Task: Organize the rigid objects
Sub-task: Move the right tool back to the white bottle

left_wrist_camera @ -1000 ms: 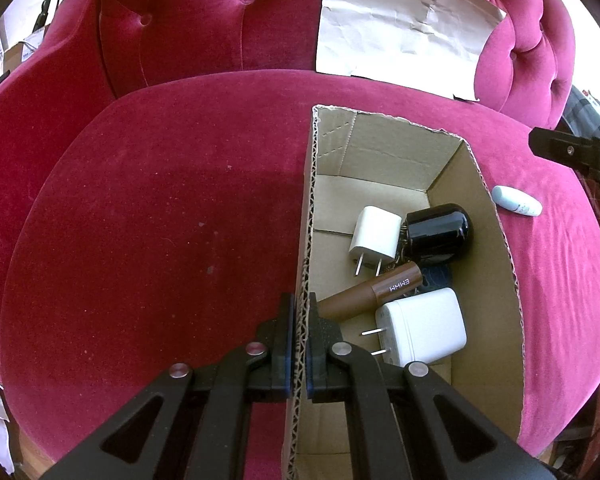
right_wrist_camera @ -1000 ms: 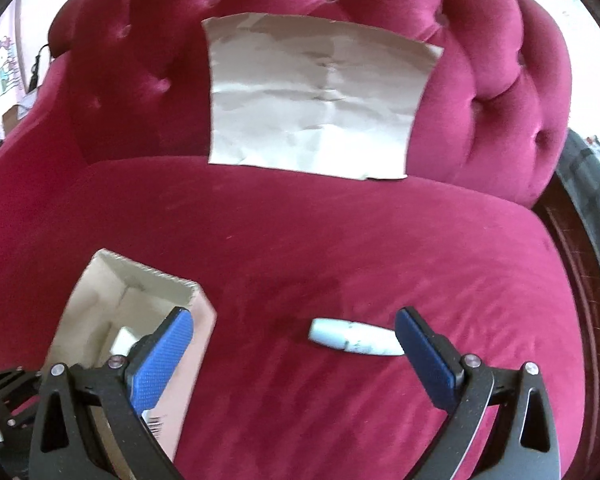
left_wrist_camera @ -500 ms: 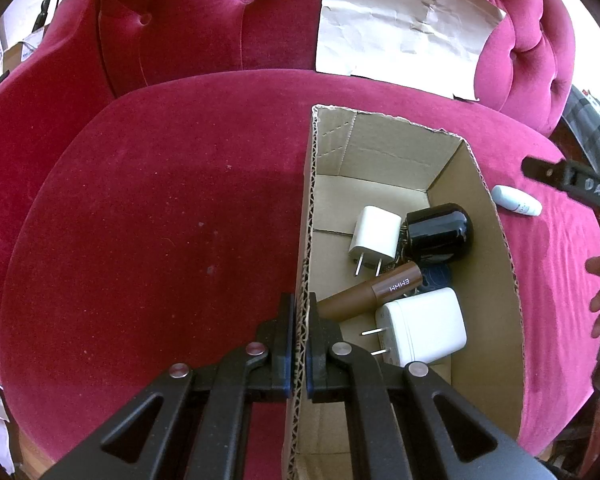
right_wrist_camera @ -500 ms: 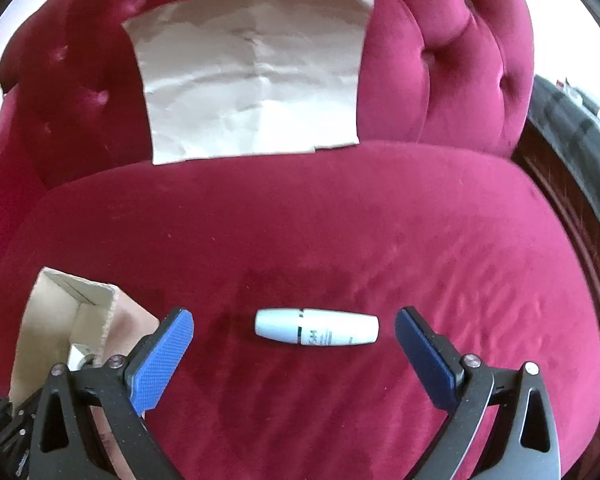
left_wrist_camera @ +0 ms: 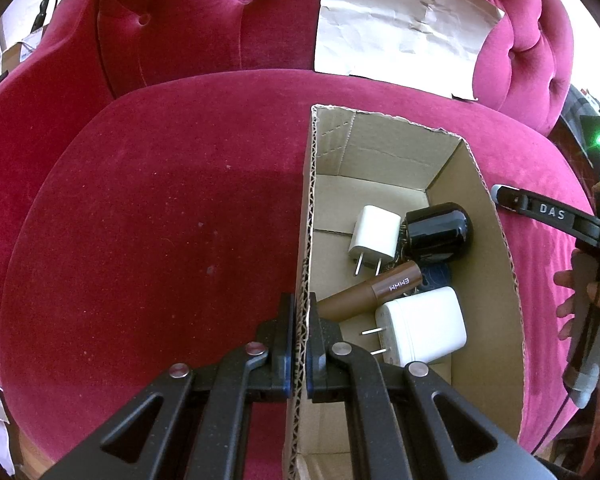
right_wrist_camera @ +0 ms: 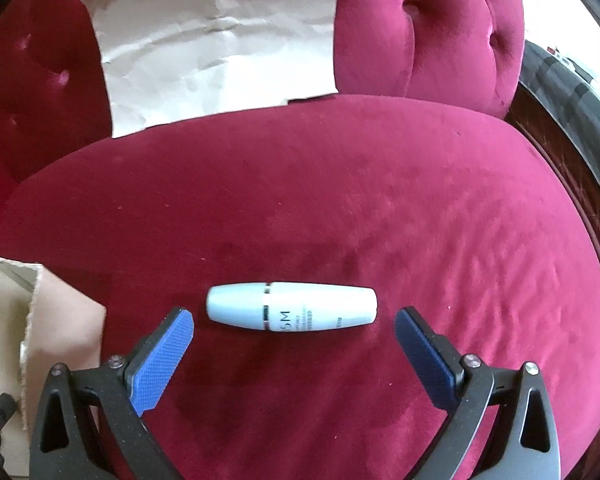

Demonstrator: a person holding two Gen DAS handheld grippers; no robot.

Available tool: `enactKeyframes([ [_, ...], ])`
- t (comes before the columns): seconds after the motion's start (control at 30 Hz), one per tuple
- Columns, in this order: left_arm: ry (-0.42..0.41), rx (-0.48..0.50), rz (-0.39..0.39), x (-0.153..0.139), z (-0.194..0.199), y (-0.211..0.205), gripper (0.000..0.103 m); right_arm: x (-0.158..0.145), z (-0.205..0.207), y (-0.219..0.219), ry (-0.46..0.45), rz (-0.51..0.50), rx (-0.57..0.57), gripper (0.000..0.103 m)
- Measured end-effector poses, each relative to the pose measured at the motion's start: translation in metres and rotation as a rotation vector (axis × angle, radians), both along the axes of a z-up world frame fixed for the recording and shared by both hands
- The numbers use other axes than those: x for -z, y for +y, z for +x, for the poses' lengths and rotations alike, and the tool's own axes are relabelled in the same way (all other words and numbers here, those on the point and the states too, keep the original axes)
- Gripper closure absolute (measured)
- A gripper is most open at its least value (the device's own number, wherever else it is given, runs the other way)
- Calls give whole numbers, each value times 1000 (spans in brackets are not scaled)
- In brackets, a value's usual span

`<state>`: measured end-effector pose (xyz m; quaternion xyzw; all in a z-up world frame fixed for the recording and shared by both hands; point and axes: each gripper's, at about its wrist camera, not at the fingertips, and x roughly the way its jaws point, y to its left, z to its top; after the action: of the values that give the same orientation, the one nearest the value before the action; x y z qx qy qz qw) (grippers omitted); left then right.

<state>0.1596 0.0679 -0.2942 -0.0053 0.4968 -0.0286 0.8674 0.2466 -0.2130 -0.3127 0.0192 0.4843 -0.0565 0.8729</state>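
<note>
From my left wrist camera, my left gripper (left_wrist_camera: 299, 336) is pinched tight on the near wall of the cardboard box (left_wrist_camera: 496, 240), one finger outside it and one inside, and the box sits on the crimson velvet seat (left_wrist_camera: 160, 220). Inside the box lie a small white charger (left_wrist_camera: 374, 236), a glossy black adapter (left_wrist_camera: 438, 230), a brown tube (left_wrist_camera: 374, 290) lying diagonally across the floor, and a larger white charger (left_wrist_camera: 422, 326) nearest me with its prongs pointing toward the clamped wall. At the right edge my right hand (left_wrist_camera: 580, 292) shows, with part of the other tool reaching past the box's far side wall. A crumpled sheet of paper (left_wrist_camera: 400, 28) leans on the tufted backrest. From my right wrist camera, my right gripper (right_wrist_camera: 294, 322) is spread wide, its blue pads (right_wrist_camera: 162, 356) standing off either end of the white tube (right_wrist_camera: 292, 306), which lies crosswise on the seat cushion between them; neither pad touches it. A corner of the box (right_wrist_camera: 64, 316) shows at the left, beside the left pad and apart from the tube.
</note>
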Motion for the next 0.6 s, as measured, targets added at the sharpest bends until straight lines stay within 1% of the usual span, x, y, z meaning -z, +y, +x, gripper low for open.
enactKeyframes([
  [0.33, 0, 0, -3, 0, 0, 0, 100, 12, 12, -3, 19, 32, 36, 0],
  [0.6, 2, 4, -10, 0, 0, 2, 100, 13, 13, -3, 19, 47, 40, 0],
])
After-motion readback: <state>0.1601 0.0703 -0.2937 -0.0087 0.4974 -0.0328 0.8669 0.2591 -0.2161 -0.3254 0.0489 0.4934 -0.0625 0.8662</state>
